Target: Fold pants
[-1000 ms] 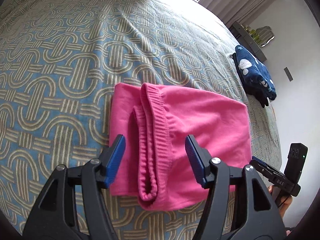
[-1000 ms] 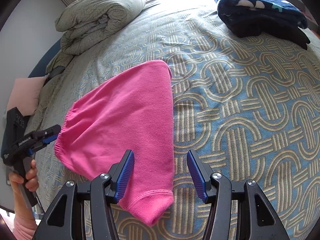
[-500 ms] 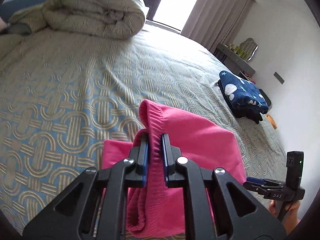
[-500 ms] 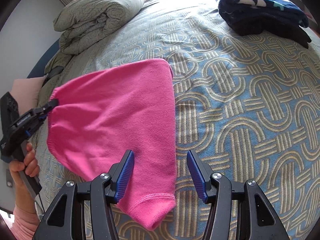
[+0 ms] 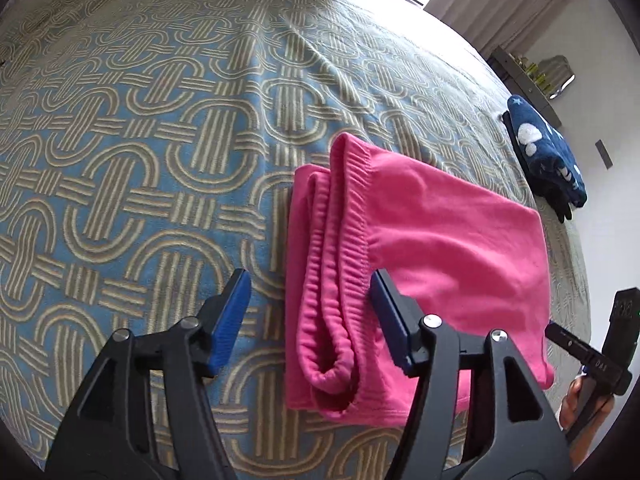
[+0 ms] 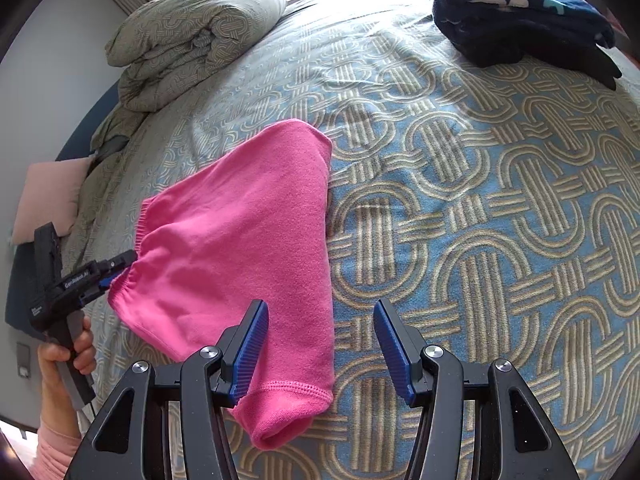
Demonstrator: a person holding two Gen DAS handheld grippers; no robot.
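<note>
The pants (image 5: 432, 248) lie folded on the bed (image 5: 140, 140), waistband layers stacked at the left edge. The left gripper (image 5: 310, 316) is spread wide, its right finger touching the waistband; the right gripper (image 6: 320, 344) is also wide, straddling the hem corner, holding nothing. A careless nudge from either could drag the top layer and spoil the fold.

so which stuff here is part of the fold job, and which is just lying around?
In the job:
- pink pants, folded on the bed
- left tool, open at the waistband end
- right tool, open at the hem end

Lying about:
- navy folded garment
- rolled duvet
- patterned bedspread
- pink cushion
</note>
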